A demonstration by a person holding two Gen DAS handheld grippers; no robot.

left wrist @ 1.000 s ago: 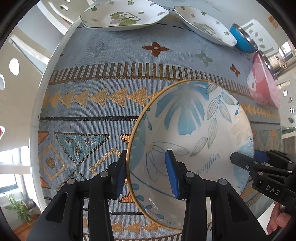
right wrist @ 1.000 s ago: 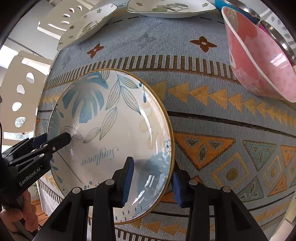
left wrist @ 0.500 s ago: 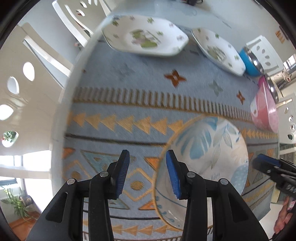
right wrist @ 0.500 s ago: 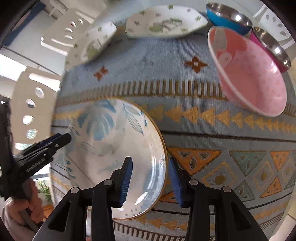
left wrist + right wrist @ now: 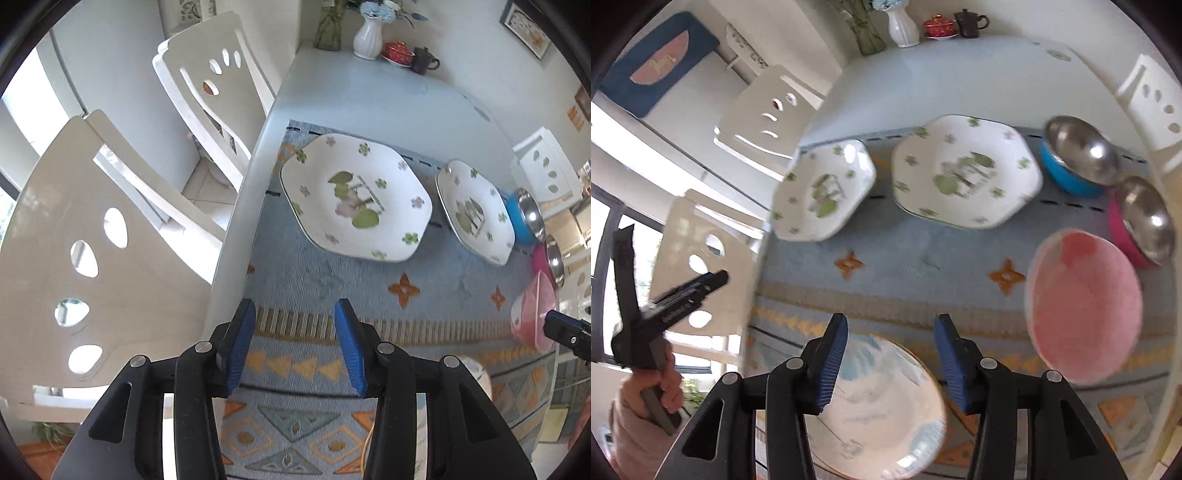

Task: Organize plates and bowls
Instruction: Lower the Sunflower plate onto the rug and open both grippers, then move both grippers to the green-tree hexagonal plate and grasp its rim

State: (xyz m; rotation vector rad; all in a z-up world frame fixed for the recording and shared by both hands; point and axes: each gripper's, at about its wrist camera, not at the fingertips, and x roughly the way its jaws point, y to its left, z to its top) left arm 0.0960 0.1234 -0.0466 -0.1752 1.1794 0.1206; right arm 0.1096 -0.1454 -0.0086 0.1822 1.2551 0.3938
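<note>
now, in the left wrist view, the left tongs (image 5: 293, 345) are hanging narrowly parted with nothing between the blue pads (image 5: 240, 347), their jaws having just been opening a little further; they are pointing down at the patterned cloth (image 5: 332, 280) near the tabletop (image 5: 369, 96) edge. the larger floral plate (image 5: 354, 199) is lying straight ahead of them, well apart, and the smaller floral plate (image 5: 474, 212) is sitting just beside it to the right. both look white, angular and shallow, with green sprigs. the blue bowl (image 5: 519, 218) and the pink bowl (image 5: 532, 317) are crowding the right margin, where the tip of the right tongs (image 5: 565, 330) is showing. only a pale sliver at the lower right may be the leaf-print bowl (image 5: 476, 373); i cannot tell for sure. turning to the right wrist view, the right tongs (image 5: 890, 354) are also empty, their jaws having just been opening, with the leaf-print bowl (image 5: 882, 410) resting on the cloth directly below and between the pads, not gripped. it looks round, pale, gold-rimmed, with blue leaves, though it is blurred. the pink bowl (image 5: 1086, 306) is lying near, to the right and ahead; the blue bowl (image 5: 1078, 155) and the magenta bowl (image 5: 1141, 221), both steel-lined, are sitting beyond it. the two floral plates are lying further ahead, the one at left (image 5: 823, 192) nearer the left tongs (image 5: 679, 295), which a hand (image 5: 661, 384) is holding off the tabletop edge. judging by this, the right hand is nearer the bowls and the left nearer the plates.
</note>
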